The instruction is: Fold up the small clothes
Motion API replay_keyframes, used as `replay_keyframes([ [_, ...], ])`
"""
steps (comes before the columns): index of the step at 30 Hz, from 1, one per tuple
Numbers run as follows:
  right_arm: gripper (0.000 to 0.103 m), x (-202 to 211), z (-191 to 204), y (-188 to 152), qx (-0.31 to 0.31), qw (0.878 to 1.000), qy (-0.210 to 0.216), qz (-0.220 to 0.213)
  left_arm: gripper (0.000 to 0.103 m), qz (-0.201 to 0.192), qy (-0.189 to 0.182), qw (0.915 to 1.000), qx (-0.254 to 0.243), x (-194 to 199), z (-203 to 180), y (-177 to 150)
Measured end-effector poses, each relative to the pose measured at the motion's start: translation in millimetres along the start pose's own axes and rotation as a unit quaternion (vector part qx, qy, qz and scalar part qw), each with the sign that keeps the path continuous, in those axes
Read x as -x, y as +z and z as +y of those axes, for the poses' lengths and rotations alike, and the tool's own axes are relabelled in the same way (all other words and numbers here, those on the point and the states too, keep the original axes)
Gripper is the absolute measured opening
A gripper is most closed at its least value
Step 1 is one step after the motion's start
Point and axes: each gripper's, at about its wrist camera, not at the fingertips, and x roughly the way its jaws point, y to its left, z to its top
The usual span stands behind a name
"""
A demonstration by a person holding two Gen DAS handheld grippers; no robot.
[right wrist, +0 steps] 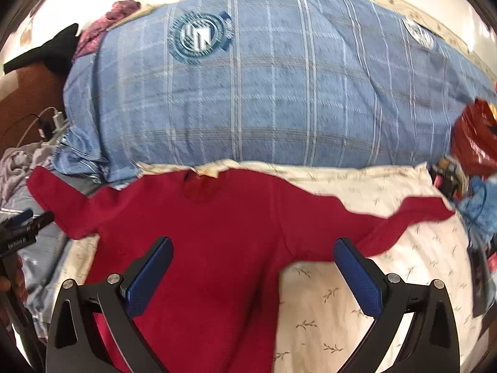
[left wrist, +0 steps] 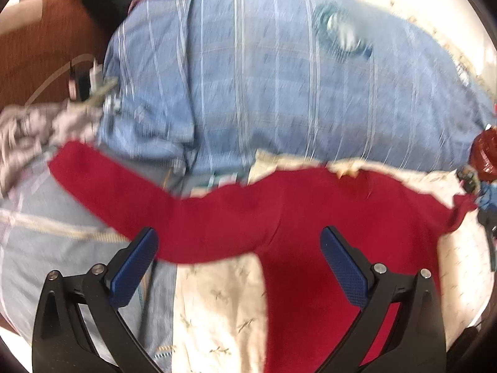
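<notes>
While both pairs of fingers stand spread wide and grasp nothing, the red long-sleeved top (right wrist: 217,233) lies flat on the cream leaf-print sheet (right wrist: 357,310) of the bed. Its body runs between and ahead of the right gripper (right wrist: 253,276) fingers, sleeves stretched out to either side. Under the left gripper (left wrist: 239,267), one sleeve crosses just ahead of the fingertips. Beyond the top lies a blue plaid pillow (right wrist: 279,93).

My left claw (left wrist: 239,250): black angular arms, two silver screw heads per side, blue textured pads (left wrist: 343,270). My right claw (right wrist: 253,259): same black arms, silver screws, blue dimpled pads (right wrist: 357,279). Left edge of the right view: black hardware bearing small white lettering, unreadable.
</notes>
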Motion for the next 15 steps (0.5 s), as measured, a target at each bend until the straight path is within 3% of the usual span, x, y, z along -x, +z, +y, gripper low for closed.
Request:
replay_keyframes([
  [5,0.103,-1,8,17,-0.023,1.000,0.008,0.009,0.103,-0.035,0.017,0.9992,-0.005,14,-4,31],
  [9,0.103,-12,22,8,-0.032,0.999,0.013,0.000,0.103,-0.036,0.015,0.9992,0.005,9,-1,24],
  [15,0.103,-39,41,-11,-0.022,1.000,-0.017,-0.006,0.103,-0.011,0.017,0.9998,0.000,-12,-6,2],
])
